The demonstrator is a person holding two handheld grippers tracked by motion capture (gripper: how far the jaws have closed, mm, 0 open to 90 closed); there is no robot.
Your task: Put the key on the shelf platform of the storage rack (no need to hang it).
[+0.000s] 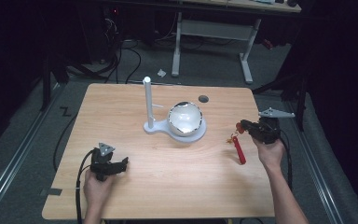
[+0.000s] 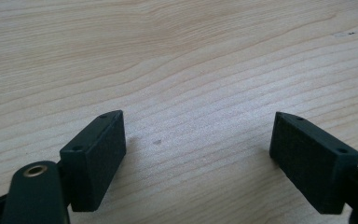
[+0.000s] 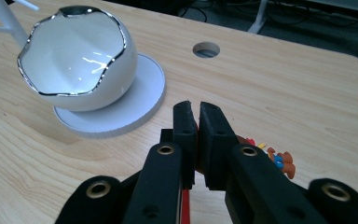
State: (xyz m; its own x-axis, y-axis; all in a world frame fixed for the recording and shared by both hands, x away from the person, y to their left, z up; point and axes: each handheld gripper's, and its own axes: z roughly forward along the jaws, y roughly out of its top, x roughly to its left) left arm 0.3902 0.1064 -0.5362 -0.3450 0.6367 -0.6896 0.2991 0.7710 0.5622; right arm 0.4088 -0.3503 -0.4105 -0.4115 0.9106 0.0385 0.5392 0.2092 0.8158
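1. Red stick (image 1: 238, 149) with a colourful charm hangs slanted from the right gripper (image 1: 240, 126), clenched on its top end, right of the white bowl (image 1: 185, 118).
2. Left gripper (image 1: 120, 163) rests near-left on the table (image 1: 168, 186), jaws released, forearm entering from the near edge.

In my right gripper view, my right gripper (image 3: 198, 121) has its jaws pressed together over the red stick (image 3: 185, 205), so I see just a sliver of red below the pads and cannot tell exactly where they pinch it. The colourful charm (image 3: 279, 161) at its end is half hidden behind my jaw and too small to make out, and in the high view it is a blur. The white post (image 3: 2, 16) is cut off by the top left edge, and my left gripper (image 2: 198, 154) is cut off at the bottom edge.
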